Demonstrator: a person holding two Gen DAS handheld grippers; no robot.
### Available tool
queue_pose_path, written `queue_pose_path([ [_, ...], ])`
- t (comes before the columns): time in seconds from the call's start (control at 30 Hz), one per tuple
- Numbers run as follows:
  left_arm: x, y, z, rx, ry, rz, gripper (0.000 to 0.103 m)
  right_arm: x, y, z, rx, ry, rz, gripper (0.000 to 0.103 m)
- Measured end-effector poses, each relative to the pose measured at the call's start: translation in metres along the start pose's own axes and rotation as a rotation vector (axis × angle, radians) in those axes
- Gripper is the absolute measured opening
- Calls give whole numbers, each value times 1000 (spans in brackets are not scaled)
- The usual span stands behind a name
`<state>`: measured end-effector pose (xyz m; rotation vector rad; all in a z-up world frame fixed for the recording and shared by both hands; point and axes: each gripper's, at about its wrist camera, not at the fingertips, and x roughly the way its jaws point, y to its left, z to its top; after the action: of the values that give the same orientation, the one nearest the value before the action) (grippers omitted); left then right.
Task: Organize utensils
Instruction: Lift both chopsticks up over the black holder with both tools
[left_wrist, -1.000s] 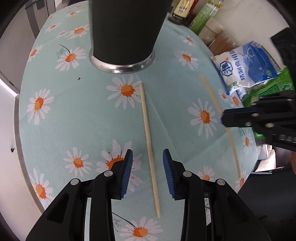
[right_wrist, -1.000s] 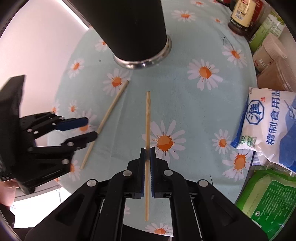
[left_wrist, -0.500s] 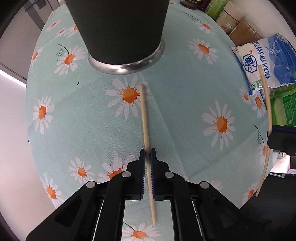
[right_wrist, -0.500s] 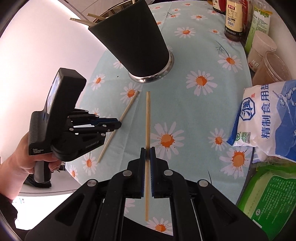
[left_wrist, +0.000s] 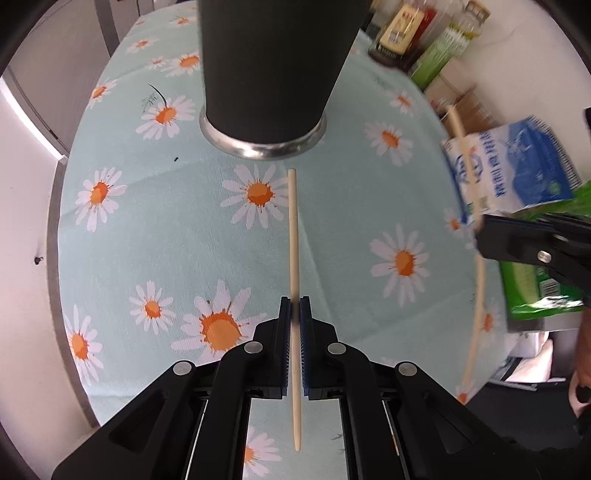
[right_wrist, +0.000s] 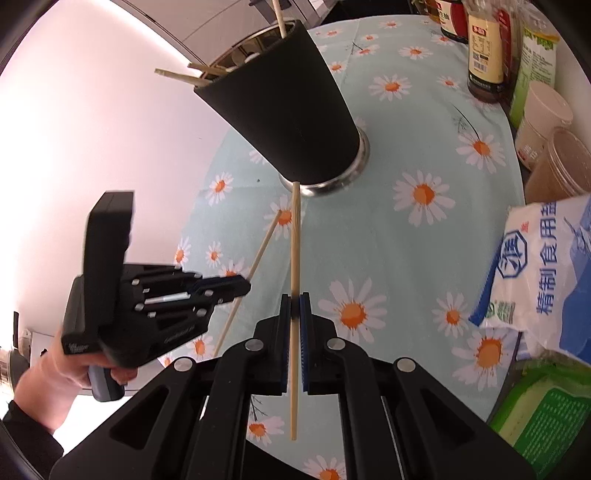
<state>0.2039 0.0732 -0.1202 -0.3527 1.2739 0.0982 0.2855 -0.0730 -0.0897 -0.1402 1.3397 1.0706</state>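
My left gripper (left_wrist: 294, 308) is shut on a wooden chopstick (left_wrist: 293, 236) that points toward the black utensil cup (left_wrist: 273, 70) with a steel base. My right gripper (right_wrist: 294, 306) is shut on a second chopstick (right_wrist: 294, 243), held above the table with its tip near the cup's base. The cup (right_wrist: 280, 107) holds several chopsticks that stick out of its rim. The left gripper (right_wrist: 236, 286) shows in the right wrist view with its chopstick (right_wrist: 258, 254). The right gripper (left_wrist: 491, 236) and its chopstick (left_wrist: 461, 147) show at the right of the left wrist view.
The round table has a mint daisy-print cloth (left_wrist: 155, 229). A blue-white salt bag (right_wrist: 546, 273) and a green packet (right_wrist: 543, 413) lie at the right. Sauce bottles (right_wrist: 484, 48) and lidded jars (right_wrist: 554, 155) stand at the back right.
My left gripper closed on its chopstick and is lifting it. My right gripper has risen with its chopstick, so the cup's rim now shows.
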Motion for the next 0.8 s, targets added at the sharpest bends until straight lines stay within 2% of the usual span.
queue_pose_path([
  [0.13,-27,1,-10,-10,-96,-31,4,1,9,9,-18,-33,5,6],
  [0.2,-42,7,-13,-26,-145,-72,4,1,14,13,-22,-46,8,6],
  [0.3,-65,11,-13,-27,-209,-105,4,-1,25,18,-52,-84,-39,6],
  [0.4,-87,16,-13,-37,-280,-158,4,-8,35,23,-55,-119,-37,6],
  [0.63,-131,28,-1,11,-451,-296,4,-40,63,40,-85,-298,11,6],
  [0.8,-159,43,18,66,-566,-331,4,-61,89,59,-120,-445,26,6],
])
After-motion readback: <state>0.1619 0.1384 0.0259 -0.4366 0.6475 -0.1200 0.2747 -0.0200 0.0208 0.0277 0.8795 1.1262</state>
